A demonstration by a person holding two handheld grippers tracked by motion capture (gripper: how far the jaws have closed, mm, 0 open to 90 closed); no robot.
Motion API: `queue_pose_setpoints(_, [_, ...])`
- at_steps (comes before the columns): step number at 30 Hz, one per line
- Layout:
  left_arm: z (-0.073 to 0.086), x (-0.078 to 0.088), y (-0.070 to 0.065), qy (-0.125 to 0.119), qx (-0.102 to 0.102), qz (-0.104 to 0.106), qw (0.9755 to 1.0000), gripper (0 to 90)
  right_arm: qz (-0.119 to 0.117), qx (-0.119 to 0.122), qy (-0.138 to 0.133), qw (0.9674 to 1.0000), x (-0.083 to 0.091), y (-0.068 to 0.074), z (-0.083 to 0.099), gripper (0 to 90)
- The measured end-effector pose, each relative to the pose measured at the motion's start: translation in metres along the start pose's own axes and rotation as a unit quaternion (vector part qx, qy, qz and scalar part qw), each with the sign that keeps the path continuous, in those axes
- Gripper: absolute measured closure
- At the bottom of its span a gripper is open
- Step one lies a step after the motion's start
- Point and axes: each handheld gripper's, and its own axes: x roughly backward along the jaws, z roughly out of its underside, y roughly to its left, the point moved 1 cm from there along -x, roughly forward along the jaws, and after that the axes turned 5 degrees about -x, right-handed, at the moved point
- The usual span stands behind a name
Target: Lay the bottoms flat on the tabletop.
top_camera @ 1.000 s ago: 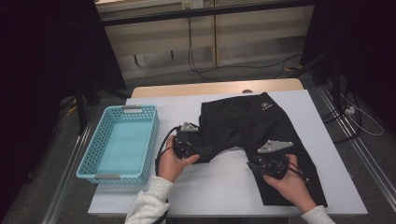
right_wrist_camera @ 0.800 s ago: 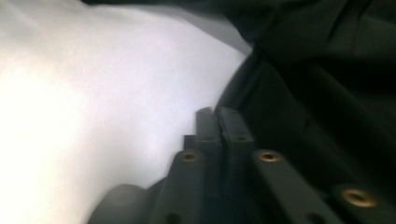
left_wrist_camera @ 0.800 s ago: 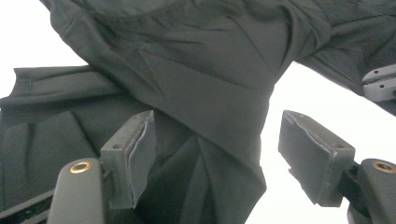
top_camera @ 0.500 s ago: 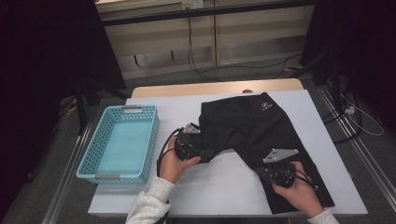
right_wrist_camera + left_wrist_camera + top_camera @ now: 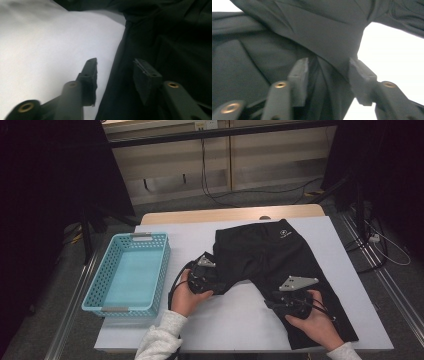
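Note:
Black shorts [image 5: 270, 255] lie spread flat on the white table [image 5: 235, 320], waistband at the far side. My left gripper [image 5: 215, 281] is at the hem of the left leg. In the left gripper view its jaws have just been closing and stand a little apart around a raised fold of the black cloth [image 5: 332, 50], so the left gripper [image 5: 328, 62] reads as open. My right gripper [image 5: 276, 301] sits at the inner edge of the right leg. Its jaws have just been opening, and the right gripper [image 5: 115, 61] is open astride the cloth edge [image 5: 120, 75].
A light blue mesh basket [image 5: 165, 270] stands on the left of the table with nothing in it. Bare white tabletop shows between the two legs and along the near edge. Cables trail on the floor beyond the table's far and right sides.
The right hand has shifted slightly toward the near edge along the right leg. The left hand has stayed at the left leg's hem.

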Motion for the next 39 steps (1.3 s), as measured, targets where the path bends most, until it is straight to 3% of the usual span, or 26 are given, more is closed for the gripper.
queue_pose_setpoints(7, [-0.002,-0.003,-0.003,0.008,0.015,0.022,0.9996,81.7,-0.002,0.009,0.0,1.0,-0.008,0.004,-0.001,48.3])
queue_pose_setpoints(10, [-0.006,0.001,-0.002,0.003,0.021,0.027,0.9994,85.2,-0.003,0.007,-0.002,1.0,-0.008,0.004,-0.001,47.2])
queue_pose_setpoints(13, [-0.013,0.012,0.003,-0.022,0.032,0.033,0.9987,85.5,-0.003,0.006,-0.005,1.0,-0.007,0.004,-0.002,46.2])
queue_pose_setpoints(19, [-0.033,0.029,0.019,-0.048,0.028,0.017,0.9983,85.5,-0.007,-0.004,-0.017,0.9998,-0.005,-0.001,-0.005,44.0])
queue_pose_setpoints(21, [-0.04,0.031,0.025,-0.053,0.022,-0.003,0.9983,85.6,-0.008,-0.003,-0.017,0.9998,-0.006,-0.001,-0.006,43.4])
queue_pose_setpoints(22, [-0.043,0.031,0.031,-0.057,0.022,0.004,0.9981,85.7,-0.009,-0.002,-0.017,0.9998,-0.007,-0.001,-0.006,43.4])
queue_pose_setpoints(25, [-0.051,0.028,0.044,-0.065,0.02,-0.009,0.9977,85.6,-0.009,-0.001,-0.017,0.9998,-0.008,0.0,-0.006,43.0])
queue_pose_setpoints(29, [-0.049,0.016,0.054,-0.064,0.023,-0.016,0.9975,83.9,-0.009,0.002,-0.016,0.9998,-0.01,0.002,-0.005,42.6])
queue_pose_setpoints(32, [-0.043,0.009,0.057,-0.059,0.011,-0.035,0.9976,74.2,-0.007,0.006,-0.016,0.9998,-0.013,0.003,-0.005,42.4])
queue_pose_setpoints(33, [-0.041,0.007,0.057,-0.06,0.016,-0.037,0.9974,70.3,-0.006,0.006,-0.017,0.9998,-0.014,0.004,-0.005,42.4])
queue_pose_setpoints(35, [-0.038,0.007,0.056,-0.055,0.021,-0.033,0.9977,72.2,-0.004,0.008,-0.015,0.9999,-0.016,0.004,-0.006,43.3])
queue_pose_setpoints(39, [-0.034,0.013,0.051,-0.069,0.015,-0.051,0.9962,58.9,0.014,0.013,-0.015,0.9997,-0.025,0.003,-0.011,46.6])
